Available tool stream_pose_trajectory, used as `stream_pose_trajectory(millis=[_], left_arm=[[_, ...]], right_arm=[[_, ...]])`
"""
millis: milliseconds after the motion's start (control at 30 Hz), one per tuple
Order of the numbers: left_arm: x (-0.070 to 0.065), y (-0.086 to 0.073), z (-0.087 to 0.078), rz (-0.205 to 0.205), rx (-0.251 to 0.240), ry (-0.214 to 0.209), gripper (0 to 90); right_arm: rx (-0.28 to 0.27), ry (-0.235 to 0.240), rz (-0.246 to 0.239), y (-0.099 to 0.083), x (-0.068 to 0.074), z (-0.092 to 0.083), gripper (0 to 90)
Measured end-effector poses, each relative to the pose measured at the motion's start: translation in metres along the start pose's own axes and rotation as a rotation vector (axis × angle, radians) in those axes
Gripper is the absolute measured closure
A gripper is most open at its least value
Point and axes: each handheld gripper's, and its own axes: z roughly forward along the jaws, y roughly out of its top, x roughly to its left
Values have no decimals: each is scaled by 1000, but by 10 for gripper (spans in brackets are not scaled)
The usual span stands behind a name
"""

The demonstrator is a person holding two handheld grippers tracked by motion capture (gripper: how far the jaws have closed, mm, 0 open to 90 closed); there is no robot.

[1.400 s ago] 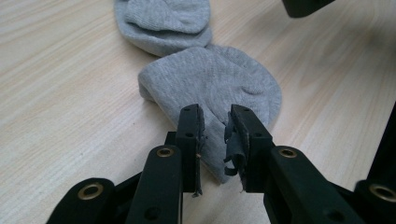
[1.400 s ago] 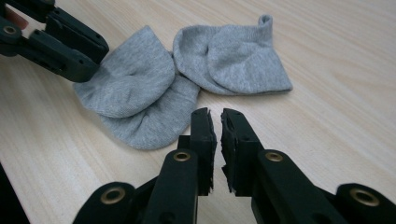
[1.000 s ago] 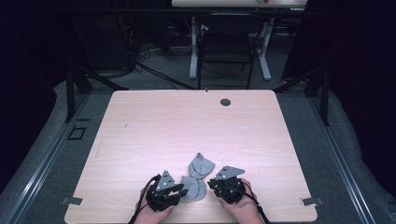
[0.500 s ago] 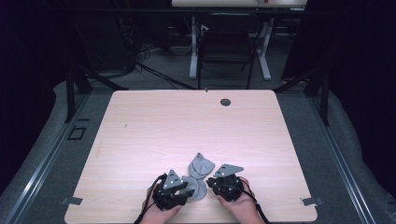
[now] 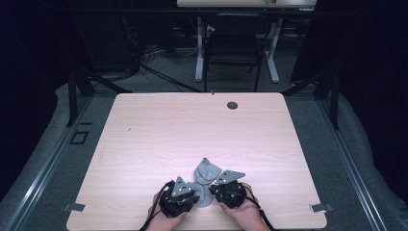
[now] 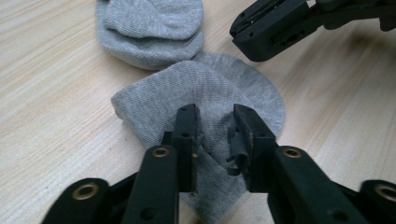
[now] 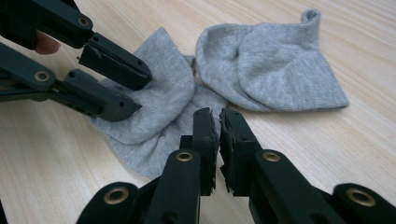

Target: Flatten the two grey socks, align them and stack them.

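Two grey socks lie near the table's front edge. The far sock (image 5: 208, 171) (image 6: 149, 28) (image 7: 271, 65) lies folded and flat. The near sock (image 5: 204, 198) (image 6: 187, 88) (image 7: 159, 112) sits between my two grippers. My left gripper (image 5: 196, 195) (image 6: 215, 116) (image 7: 137, 88) has just been closing its jaws, which now pinch a bunched fold of the near sock. My right gripper (image 5: 212, 190) (image 7: 215, 114) (image 6: 240, 35) has its jaws almost together at that sock's edge. I cannot tell whether any cloth is caught in them.
The wooden table (image 5: 192, 125) stretches bare beyond the socks, with a round cable hole (image 5: 232, 105) at the back. Both hands rest close to the front edge. A dark chair (image 5: 233, 48) and desk legs stand on the floor behind.
The left gripper has edged a little to the right onto the near sock. The right gripper and the far sock have stayed put.
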Motion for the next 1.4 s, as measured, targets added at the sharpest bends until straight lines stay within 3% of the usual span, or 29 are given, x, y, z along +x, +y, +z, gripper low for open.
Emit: stream_pose_trajectory(millis=[267, 733, 867, 1000, 1100, 1267, 1400], left_arm=[[-1, 0, -1, 17, -14, 13, 860], [7, 0, -19, 4, -41, 17, 895], [13, -2, -29, -21, -48, 24, 895], [21, -5, -38, -30, -25, 42, 891], [29, -9, -44, -71, -25, 51, 880], [41, -10, -56, -119, -66, 81, 822], [44, -8, -62, -133, -104, 89, 803]], right_arm=[[25, 22, -55, -3, 7, 10, 836], [26, 4, -31, -4, 7, 9, 857], [36, -3, -24, -5, 8, 7, 858], [36, 0, -12, -6, 8, 6, 857], [39, 2, -15, -7, 8, 5, 857], [40, 3, -13, -7, 7, 5, 856], [41, 1, -19, -7, 8, 5, 856]])
